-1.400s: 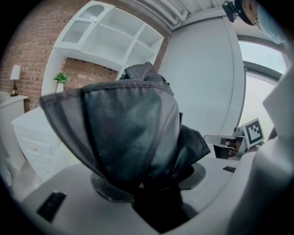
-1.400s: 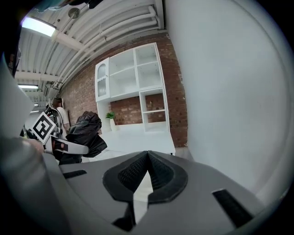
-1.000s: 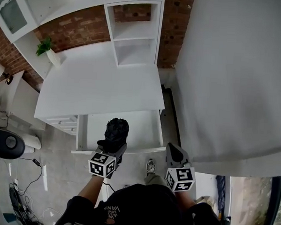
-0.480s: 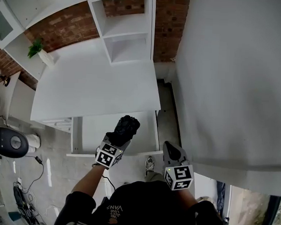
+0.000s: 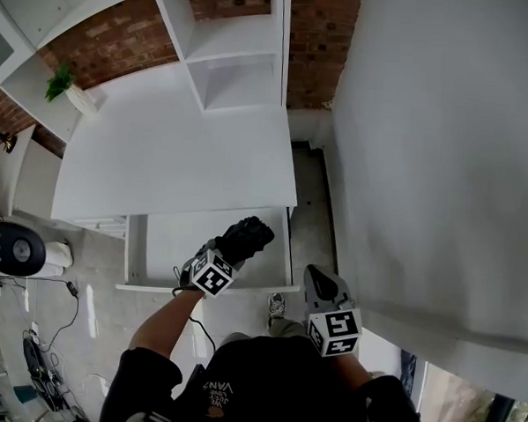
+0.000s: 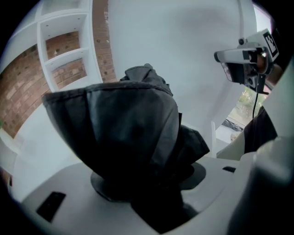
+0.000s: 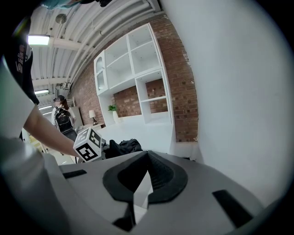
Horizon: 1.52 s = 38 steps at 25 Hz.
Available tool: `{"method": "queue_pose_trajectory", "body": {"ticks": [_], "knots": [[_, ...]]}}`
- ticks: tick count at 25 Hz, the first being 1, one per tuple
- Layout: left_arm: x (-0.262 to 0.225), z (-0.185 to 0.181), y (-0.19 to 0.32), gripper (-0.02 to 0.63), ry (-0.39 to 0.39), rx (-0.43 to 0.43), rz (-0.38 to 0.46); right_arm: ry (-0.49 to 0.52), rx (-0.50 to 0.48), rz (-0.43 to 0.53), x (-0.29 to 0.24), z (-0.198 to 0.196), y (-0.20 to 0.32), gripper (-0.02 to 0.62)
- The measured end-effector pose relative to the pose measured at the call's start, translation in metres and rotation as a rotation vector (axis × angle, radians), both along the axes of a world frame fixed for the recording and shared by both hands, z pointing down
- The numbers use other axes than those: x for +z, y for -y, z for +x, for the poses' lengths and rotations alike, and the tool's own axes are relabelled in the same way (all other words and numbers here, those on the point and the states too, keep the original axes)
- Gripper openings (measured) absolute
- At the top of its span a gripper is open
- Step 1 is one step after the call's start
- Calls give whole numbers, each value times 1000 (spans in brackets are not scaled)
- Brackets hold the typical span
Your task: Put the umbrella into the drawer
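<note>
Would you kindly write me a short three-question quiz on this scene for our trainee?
1. True or false: the left claw grips the umbrella.
2. Where is the umbrella? A: lying on the desk. B: over the open drawer. C: on a shelf.
3. Fill in: the right claw holds ____.
Key: 1 true; 2 B; 3 nothing.

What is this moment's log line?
left claw: shut on umbrella | umbrella above open drawer | right claw: shut, empty
</note>
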<state>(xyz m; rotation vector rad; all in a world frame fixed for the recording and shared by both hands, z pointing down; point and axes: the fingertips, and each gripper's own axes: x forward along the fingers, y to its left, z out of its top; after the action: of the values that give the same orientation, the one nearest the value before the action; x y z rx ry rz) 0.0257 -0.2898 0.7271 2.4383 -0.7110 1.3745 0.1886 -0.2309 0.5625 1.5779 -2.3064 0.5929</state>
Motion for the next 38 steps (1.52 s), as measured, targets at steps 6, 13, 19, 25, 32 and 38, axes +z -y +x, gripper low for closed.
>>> {"method": "queue_pose_trajectory", "body": {"ticks": [6,13,19,25,32,38], "knots": [[39,-1,17,235,101,5,-54,7,-27,-33,17,3,9,0],[73,-1,30,235,195,36,-80,12,-35,-60,32,9,24,1],[88,8,33,235,229,81,-112,12,-37,-84,39,10,33,0],[101,9,34,235,284,124,-120,7,-44,-90,43,10,37,0],[113,10,34,235,318,137,-151,-6,-39,-97,47,14,39,0],[118,12,33,235,317,136,-166,-9,-38,-103,47,15,39,0]]}}
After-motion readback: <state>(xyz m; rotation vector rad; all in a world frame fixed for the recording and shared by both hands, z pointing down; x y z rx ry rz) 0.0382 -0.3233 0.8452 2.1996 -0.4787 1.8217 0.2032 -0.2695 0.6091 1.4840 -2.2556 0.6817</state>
